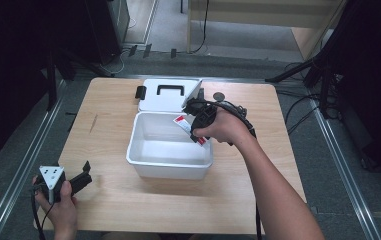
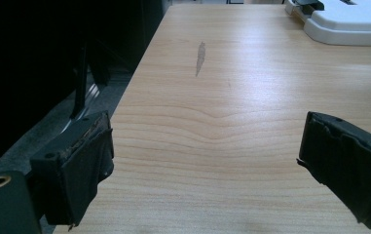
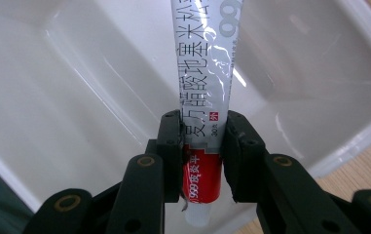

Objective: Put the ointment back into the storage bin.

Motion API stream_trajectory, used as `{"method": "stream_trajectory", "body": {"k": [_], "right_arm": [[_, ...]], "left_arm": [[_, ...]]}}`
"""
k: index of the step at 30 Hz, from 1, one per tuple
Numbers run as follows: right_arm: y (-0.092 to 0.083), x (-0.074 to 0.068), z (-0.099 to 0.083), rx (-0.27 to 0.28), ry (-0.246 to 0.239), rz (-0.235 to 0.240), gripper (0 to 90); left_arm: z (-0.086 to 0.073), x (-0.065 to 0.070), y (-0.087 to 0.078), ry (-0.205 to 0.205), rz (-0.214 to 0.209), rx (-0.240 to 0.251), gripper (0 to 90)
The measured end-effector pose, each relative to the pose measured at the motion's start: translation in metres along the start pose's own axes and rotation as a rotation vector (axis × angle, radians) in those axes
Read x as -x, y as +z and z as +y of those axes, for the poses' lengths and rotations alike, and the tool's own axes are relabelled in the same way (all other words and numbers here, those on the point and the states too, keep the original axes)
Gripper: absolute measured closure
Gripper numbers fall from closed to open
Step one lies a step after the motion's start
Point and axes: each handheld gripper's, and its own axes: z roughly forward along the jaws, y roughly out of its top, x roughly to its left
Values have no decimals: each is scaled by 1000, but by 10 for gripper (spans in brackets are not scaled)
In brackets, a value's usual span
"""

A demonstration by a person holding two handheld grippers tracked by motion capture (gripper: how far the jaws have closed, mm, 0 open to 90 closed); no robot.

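Observation:
A white plastic box (image 1: 143, 155) stands open in the middle of the wooden table, its lid (image 1: 153, 100) with a black handle lying behind it. My right gripper (image 3: 202, 141) is shut on a silver and red tube of ointment (image 3: 203, 73), and it holds the tube over the box's inside (image 3: 76, 97). In the high view the tube (image 1: 182, 122) slants over the box's right rear part under the right gripper (image 1: 198, 129). My left gripper (image 1: 80, 177) rests at the table's front left, its jaws wide apart with nothing between them (image 2: 205, 165).
A small round dark object (image 1: 219, 95) lies near the table's back edge, right of the lid. A grey mark (image 2: 200, 58) shows on the wood ahead of the left gripper. The table's left edge drops to a dark floor (image 2: 51, 97).

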Motion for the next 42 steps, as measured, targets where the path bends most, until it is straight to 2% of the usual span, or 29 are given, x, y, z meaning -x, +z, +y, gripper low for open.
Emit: {"method": "stream_trajectory", "body": {"k": [5,9,16,19,22,25,35,39,42], "right_arm": [[12,2,3,-9,0,-2,722],[22,2,3,-10,-48,-34,721],[39,-3,4,-33,-65,-54,721],[45,-6,6,-38,-90,-65,721],[52,-11,7,-54,-148,-83,721],[58,-15,9,-77,-165,-88,720],[73,-18,8,-139,-214,-126,719],[76,-20,7,-147,-235,-146,717],[76,-20,7,-143,-233,-138,714]], "left_arm": [[0,0,0,0,0,-1,61],[0,0,0,2,0,-3,61],[0,0,0,1,1,-4,61],[0,-1,0,2,1,-5,61],[0,-1,0,2,1,-6,61],[0,-1,0,1,0,-8,62],[1,-1,0,-1,-1,-11,62],[0,-1,0,-2,-1,-11,62],[0,-1,1,-2,-1,-11,62]]}}
